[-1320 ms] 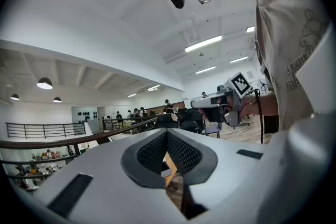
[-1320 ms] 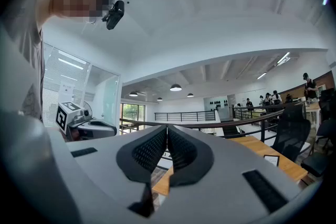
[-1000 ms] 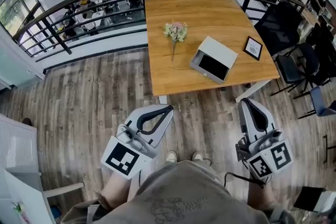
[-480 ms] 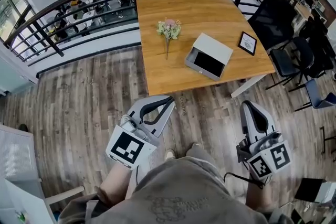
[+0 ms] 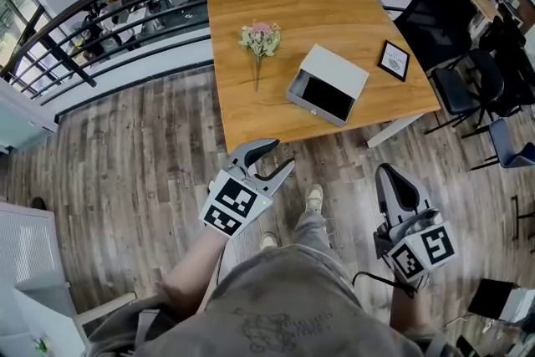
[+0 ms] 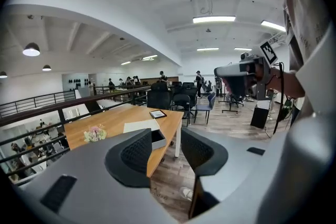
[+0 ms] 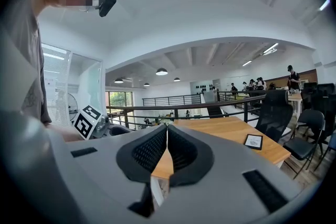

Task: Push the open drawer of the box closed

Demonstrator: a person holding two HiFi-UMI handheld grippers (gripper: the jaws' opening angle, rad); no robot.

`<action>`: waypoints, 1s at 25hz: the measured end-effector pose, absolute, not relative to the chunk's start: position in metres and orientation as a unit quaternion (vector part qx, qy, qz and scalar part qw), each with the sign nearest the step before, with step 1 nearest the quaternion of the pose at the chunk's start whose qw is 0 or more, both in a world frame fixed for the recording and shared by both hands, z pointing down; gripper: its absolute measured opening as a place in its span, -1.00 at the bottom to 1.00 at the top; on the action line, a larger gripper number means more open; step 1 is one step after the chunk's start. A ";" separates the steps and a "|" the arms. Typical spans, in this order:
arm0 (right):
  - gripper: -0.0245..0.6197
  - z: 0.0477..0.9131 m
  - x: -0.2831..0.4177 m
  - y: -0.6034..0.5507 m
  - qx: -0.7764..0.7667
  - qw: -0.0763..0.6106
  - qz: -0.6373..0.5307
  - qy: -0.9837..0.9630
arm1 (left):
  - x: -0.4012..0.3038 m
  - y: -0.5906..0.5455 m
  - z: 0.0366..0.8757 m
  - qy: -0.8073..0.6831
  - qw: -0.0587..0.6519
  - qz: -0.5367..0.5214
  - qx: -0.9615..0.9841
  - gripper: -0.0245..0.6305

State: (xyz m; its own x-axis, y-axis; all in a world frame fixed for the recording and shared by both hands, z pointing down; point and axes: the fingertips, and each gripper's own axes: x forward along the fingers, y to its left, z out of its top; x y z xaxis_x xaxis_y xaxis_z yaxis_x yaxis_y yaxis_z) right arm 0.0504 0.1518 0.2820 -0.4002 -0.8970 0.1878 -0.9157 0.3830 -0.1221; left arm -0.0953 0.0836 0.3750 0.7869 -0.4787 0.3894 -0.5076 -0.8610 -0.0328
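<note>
Box (image 5: pixel 328 84) sits at centre right of the wooden table (image 5: pixel 242 109), upper middle of the head view, with its drawer (image 5: pixel 324 99) pulled out toward the near table edge and its dark inside showing. Flowers (image 5: pixel 258 39) lie to its left and a small framed card (image 5: pixel 394 60) to its right, both apart from it. Left gripper (image 5: pixel 280 156): jaws opening and spread wide, with nothing between them but a view of the table corner. Right gripper (image 5: pixel 389 177): jaws pressed together and empty. Both hang over the floor in the lower frame, well apart from the box. Handling, judged: the box looks thin-walled and light, and the tabletop smooth, so a push on the drawer alone would likely slide the whole box away. Best contact is flat on the drawer's front face, square to its travel, with the other gripper braced against the far wall of the shell. Walls may flex, so press gently. Views: the head view alone gives the layout and both tools at once. The left gripper view gives a low side look, with the drawer jutting from the white shell at frame centre and the right gripper at upper right. The right gripper view does not show the box, as its closed jaws cover the middle; only the table, the card at right and the left gripper's marker cube at left show
</note>
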 end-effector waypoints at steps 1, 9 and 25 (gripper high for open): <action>-0.82 0.287 0.054 0.146 0.543 0.048 0.107 -0.831 | -0.091 0.077 0.385 -0.263 0.044 0.202 0.942 -0.35; -0.82 0.325 0.092 0.083 0.514 0.070 0.126 -0.846 | -0.052 0.033 0.457 -0.275 0.097 0.253 0.922 -0.35; -0.82 0.388 0.157 -0.064 0.423 0.088 0.181 -0.884 | 0.011 -0.060 0.590 -0.315 0.230 0.339 0.856 -0.35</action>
State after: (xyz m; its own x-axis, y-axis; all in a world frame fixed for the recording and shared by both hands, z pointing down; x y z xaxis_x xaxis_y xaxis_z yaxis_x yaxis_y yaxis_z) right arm 0.1565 -0.0640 0.3884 -0.6270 -0.7152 0.3086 -0.7790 0.5766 -0.2463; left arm 0.0105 -0.0596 0.5896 0.5705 -0.3838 0.7261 -0.6962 -0.6951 0.1796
